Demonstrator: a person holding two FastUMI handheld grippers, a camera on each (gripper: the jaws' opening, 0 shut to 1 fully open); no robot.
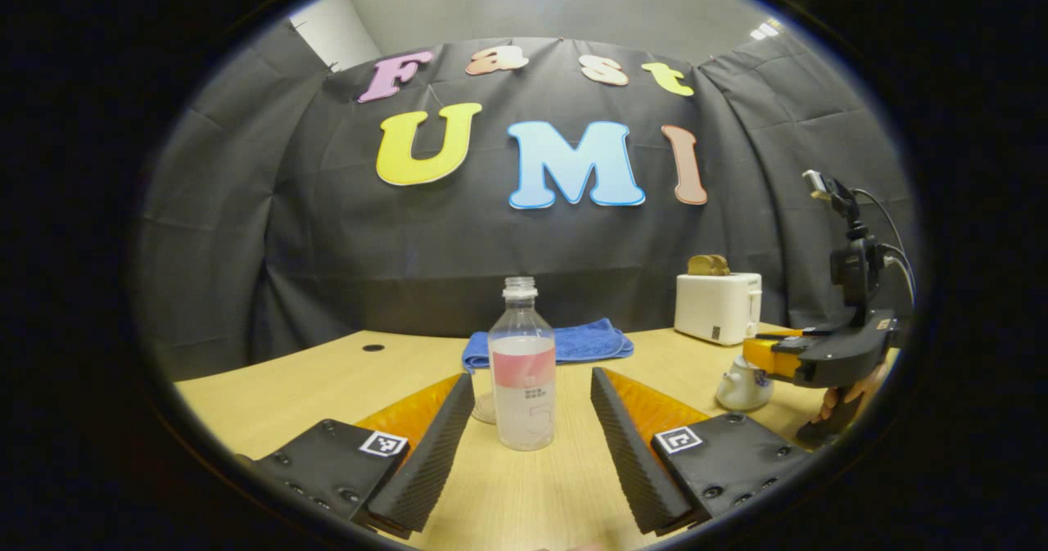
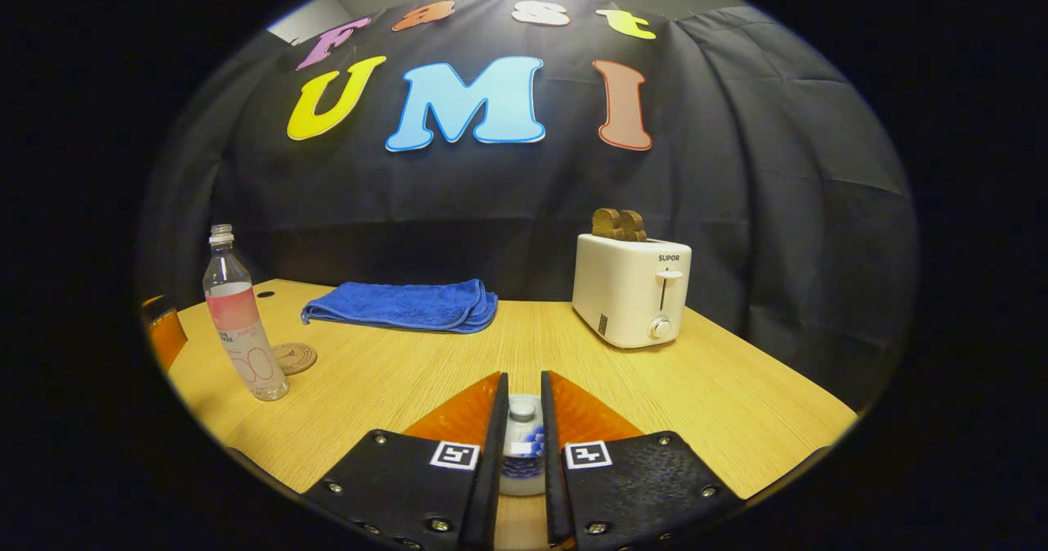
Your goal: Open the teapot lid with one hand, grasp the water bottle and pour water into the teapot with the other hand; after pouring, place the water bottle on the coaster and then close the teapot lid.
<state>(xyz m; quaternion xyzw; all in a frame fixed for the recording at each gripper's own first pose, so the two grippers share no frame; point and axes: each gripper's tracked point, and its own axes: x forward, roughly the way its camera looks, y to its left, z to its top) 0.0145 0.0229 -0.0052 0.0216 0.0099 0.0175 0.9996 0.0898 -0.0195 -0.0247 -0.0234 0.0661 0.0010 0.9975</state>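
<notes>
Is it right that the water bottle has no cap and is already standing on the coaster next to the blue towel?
Not quite. The water bottle has no cap, but it stands on the table beside the coaster, not on it. The right gripper view shows this.

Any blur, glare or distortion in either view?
Left gripper view: sharp, fisheye bends the table edge; bottle crisp, ceiling light glares at top. Right gripper view: evenly lit, toaster sharp, teapot between the fingers slightly soft.
</notes>
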